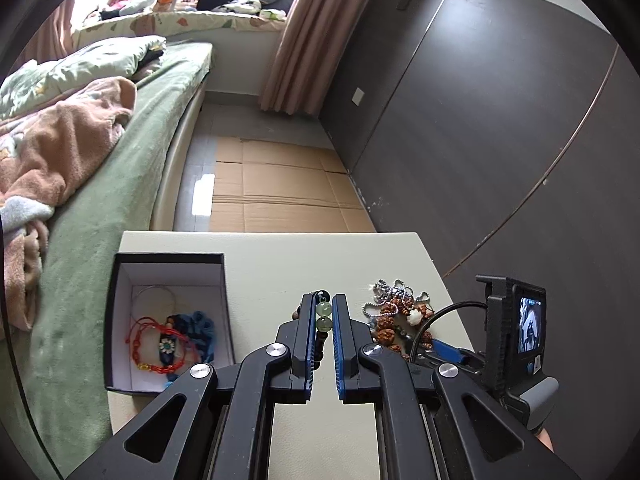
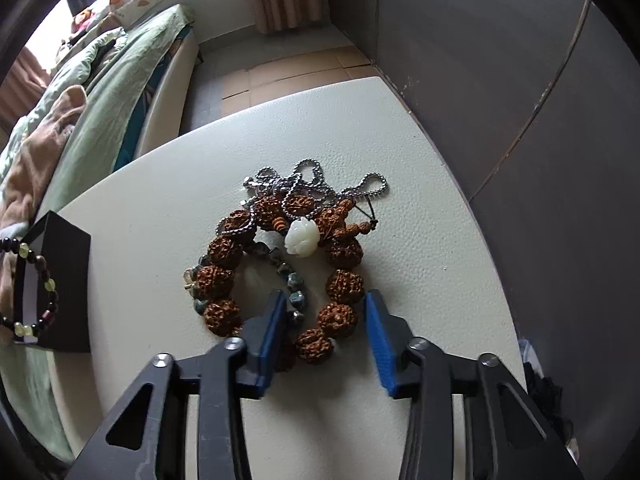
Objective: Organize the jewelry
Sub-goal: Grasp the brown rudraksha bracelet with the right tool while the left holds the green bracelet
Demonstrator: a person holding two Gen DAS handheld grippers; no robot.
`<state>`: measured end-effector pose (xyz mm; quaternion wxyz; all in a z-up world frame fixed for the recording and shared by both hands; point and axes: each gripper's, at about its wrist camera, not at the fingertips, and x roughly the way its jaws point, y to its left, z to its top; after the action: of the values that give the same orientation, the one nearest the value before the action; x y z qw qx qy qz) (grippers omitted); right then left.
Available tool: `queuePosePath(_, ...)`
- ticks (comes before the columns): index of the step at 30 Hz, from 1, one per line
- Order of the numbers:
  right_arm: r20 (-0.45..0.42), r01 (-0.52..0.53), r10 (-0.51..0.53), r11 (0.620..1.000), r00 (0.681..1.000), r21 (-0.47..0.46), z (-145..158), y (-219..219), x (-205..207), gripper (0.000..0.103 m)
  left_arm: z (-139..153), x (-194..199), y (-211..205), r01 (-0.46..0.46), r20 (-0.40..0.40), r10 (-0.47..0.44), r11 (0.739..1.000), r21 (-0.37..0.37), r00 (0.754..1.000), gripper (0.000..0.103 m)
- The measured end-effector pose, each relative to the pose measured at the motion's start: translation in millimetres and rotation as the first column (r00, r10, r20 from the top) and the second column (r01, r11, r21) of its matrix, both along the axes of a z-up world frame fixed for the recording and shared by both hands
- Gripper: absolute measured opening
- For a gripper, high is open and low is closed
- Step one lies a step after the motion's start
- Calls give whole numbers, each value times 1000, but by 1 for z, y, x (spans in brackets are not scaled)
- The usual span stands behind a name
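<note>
My left gripper (image 1: 323,309) is shut on a bead bracelet (image 1: 323,316) of dark and pale green beads, held above the table; the bracelet also shows hanging at the left edge of the right wrist view (image 2: 44,280). A black box (image 1: 168,320) with a white inside stands left of it and holds red cord bracelets (image 1: 160,344), a blue piece and a thin wire ring. My right gripper (image 2: 326,304) is open, its jaws on either side of the near beads of a brown seed-bead bracelet (image 2: 344,286) with a white carved flower (image 2: 301,236). A silver ball chain (image 2: 316,184) and a dark stone bracelet (image 2: 288,276) lie tangled with it.
The cream table (image 2: 160,220) ends close to a grey wall panel (image 2: 520,100) on the right. A bed with green cover (image 1: 100,200) runs along the left. Cardboard (image 1: 280,184) lies on the floor beyond the table. The right gripper's body and screen (image 1: 520,320) stand at the table's right.
</note>
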<state>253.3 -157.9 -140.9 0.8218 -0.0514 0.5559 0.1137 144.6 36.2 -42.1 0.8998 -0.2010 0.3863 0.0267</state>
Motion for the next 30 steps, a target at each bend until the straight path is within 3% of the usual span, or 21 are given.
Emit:
queuePosePath(4, -9, 25, -25, 999, 1000, 39, 3, -10, -9, 26, 2, -8, 4, -8, 4, 8, 1000, 0, 1000, 8)
queuePosePath(5, -16, 37, -36, 997, 999, 65, 5, -15, -10, 20, 3, -11, 4, -11, 5, 11, 1000, 4, 1000, 8)
queuePosePath(11, -10, 101, -101, 962, 995, 256, 25, -48, -19, 20, 9, -16, 6, -30, 19, 30, 1000, -3, 999, 8)
queuePosePath(20, 47, -1, -29, 844, 998, 536, 67, -54, -40, 20, 31, -38, 11, -80, 89, 80, 997, -2, 993, 8)
queuePosePath(30, 117, -67, -26, 690, 993, 721, 89, -45, -45, 20, 33, -49, 30, -118, 117, 121, 993, -31, 986, 8)
